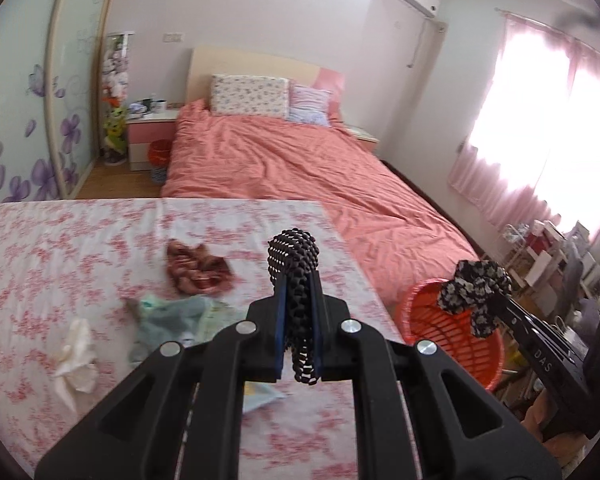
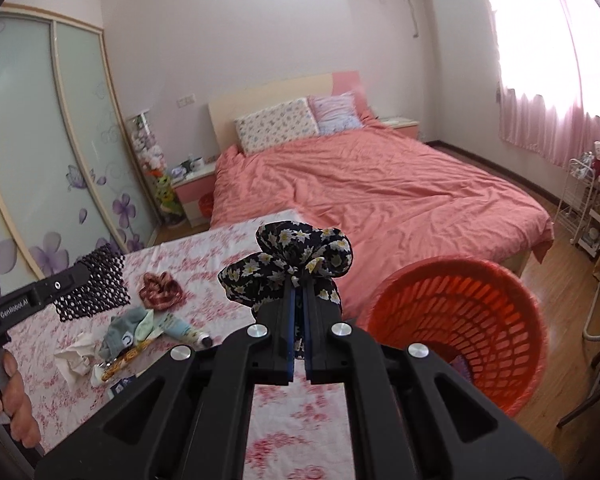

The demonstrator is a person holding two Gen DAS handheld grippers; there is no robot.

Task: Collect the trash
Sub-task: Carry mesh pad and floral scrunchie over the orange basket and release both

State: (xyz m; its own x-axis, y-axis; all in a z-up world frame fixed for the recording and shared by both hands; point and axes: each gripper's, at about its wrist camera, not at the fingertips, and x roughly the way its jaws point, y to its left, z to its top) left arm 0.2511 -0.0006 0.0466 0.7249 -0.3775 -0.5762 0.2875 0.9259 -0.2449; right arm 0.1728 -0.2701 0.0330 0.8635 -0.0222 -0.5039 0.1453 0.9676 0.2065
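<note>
At lower centre of each wrist view, the left hand-held gripper [image 1: 299, 312] clamps a black dotted mesh cloth [image 1: 294, 254]; the right hand-held gripper [image 2: 299, 316] clamps a black daisy-print cloth [image 2: 300, 256] beside the orange plastic basket [image 2: 460, 320].

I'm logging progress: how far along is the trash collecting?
Done: something purple already lies in the orange plastic basket. In hand: left gripper clamps a black dotted mesh cloth; right gripper clamps a black floral scrunchie. Left: reddish scrunchie, crumpled white tissue, tube.
</note>
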